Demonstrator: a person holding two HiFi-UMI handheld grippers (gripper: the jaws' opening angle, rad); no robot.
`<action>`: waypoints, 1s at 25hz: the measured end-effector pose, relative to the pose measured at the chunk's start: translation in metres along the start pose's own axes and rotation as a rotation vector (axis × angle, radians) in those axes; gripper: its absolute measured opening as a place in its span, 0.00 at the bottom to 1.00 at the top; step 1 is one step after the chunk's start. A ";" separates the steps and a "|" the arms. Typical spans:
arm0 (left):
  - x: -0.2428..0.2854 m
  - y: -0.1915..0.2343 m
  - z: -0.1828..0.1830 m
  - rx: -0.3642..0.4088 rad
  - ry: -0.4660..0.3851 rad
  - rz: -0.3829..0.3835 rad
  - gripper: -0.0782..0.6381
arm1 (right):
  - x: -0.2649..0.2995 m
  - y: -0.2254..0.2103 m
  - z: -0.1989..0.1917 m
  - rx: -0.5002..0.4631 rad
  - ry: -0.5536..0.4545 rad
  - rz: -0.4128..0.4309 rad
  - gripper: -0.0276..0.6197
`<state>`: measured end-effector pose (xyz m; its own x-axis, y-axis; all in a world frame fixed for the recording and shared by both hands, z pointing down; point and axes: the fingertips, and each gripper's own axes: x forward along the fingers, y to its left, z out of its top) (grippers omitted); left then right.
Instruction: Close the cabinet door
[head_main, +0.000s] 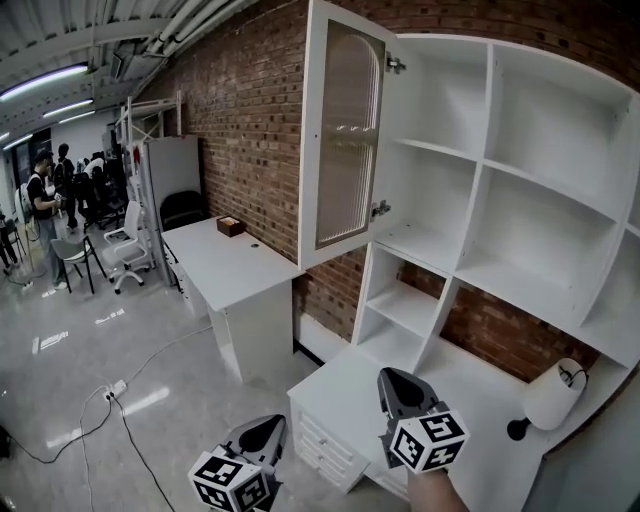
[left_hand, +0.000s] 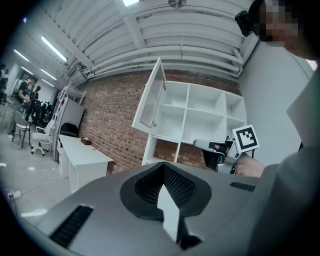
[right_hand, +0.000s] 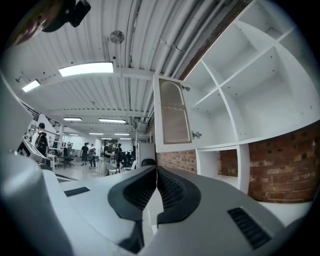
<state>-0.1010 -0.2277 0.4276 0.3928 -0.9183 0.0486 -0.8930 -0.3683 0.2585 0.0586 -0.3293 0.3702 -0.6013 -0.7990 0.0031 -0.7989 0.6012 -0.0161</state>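
Observation:
The cabinet door (head_main: 345, 130), white with a frosted arched pane, stands swung wide open on the upper left of the white shelf unit (head_main: 520, 200). It also shows in the left gripper view as the door (left_hand: 150, 100) and in the right gripper view as the door (right_hand: 174, 112). Both grippers are low in the head view, well short of the door and touching nothing. My left gripper (head_main: 262, 435) (left_hand: 163, 167) is shut and empty. My right gripper (head_main: 400, 385) (right_hand: 157, 170) is shut and empty too, and the left gripper view catches it as the right gripper (left_hand: 202, 144).
A white desk (head_main: 230, 265) with a small brown box (head_main: 231, 226) runs along the brick wall left of the door. A low drawer unit (head_main: 330, 440) sits below the grippers. A white round lamp (head_main: 553, 395) rests on the counter at right. Chairs and people stand far left; a cable (head_main: 115, 388) crosses the floor.

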 end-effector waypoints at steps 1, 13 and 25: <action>0.007 0.003 0.002 -0.001 -0.001 0.007 0.12 | 0.012 -0.002 0.002 -0.006 0.004 0.012 0.09; 0.063 0.030 0.017 0.011 0.007 0.087 0.12 | 0.141 -0.018 0.023 -0.043 0.009 0.141 0.09; 0.074 0.069 0.029 0.009 -0.017 0.228 0.12 | 0.248 -0.016 0.035 -0.035 -0.019 0.171 0.36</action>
<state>-0.1398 -0.3254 0.4209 0.1771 -0.9802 0.0889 -0.9603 -0.1523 0.2339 -0.0776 -0.5371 0.3367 -0.7286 -0.6847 -0.0157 -0.6849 0.7283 0.0202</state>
